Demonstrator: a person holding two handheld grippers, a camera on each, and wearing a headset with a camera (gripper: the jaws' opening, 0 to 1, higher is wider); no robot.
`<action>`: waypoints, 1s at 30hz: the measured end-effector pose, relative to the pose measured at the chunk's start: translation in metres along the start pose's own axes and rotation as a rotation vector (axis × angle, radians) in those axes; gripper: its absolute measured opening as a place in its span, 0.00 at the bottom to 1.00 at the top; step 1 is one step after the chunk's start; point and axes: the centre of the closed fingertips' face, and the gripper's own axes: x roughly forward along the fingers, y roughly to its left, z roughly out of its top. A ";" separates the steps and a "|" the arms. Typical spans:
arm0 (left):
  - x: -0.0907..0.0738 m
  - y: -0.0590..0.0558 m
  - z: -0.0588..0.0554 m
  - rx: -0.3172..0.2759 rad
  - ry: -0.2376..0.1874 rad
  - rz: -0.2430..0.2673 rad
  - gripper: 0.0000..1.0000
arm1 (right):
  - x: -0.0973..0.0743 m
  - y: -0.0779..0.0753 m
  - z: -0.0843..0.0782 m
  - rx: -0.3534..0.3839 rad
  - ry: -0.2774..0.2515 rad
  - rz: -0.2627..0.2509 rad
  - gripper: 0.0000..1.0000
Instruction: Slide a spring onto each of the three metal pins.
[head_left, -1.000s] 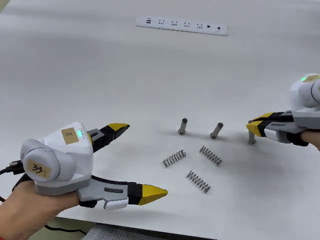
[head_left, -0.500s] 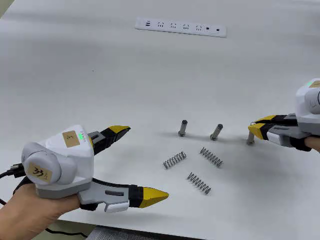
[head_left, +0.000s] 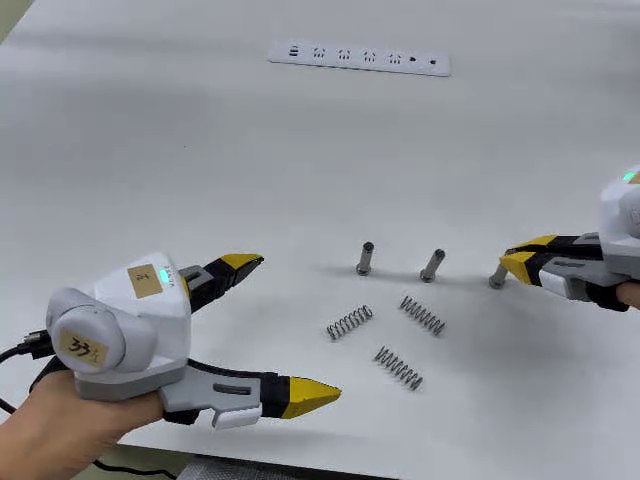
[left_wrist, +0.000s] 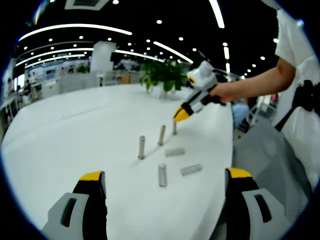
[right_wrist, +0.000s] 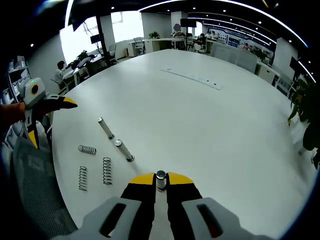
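left tongs (head_left: 295, 326) | side sticker (head_left: 78, 347): handwritten "33" | top sticker (head_left: 145, 280): unreadable

right gripper (head_left: 516, 266) cut off at r. edge, head view; third pin (right_wrist: 161, 175) shaft hidden betw. its jaws.

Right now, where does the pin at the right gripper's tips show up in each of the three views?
Head view: the rightmost pin ends the row of three, at the right gripper tips.
Left gripper view: it is the farthest in the row, near centre, under the right gripper's yellow tip.
Right gripper view: bottom centre, between the yellow tips.
Shared landmark: the middle pin, its neighbour.
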 end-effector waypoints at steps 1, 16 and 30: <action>0.000 0.000 0.000 0.001 0.001 -0.001 1.00 | 0.000 -0.001 -0.001 0.001 -0.001 0.000 0.09; 0.002 -0.002 0.001 0.002 -0.001 -0.004 1.00 | -0.002 0.000 -0.005 -0.002 -0.010 0.000 0.09; 0.002 -0.002 0.002 0.001 -0.004 -0.005 1.00 | -0.004 0.002 -0.006 0.007 -0.011 0.000 0.09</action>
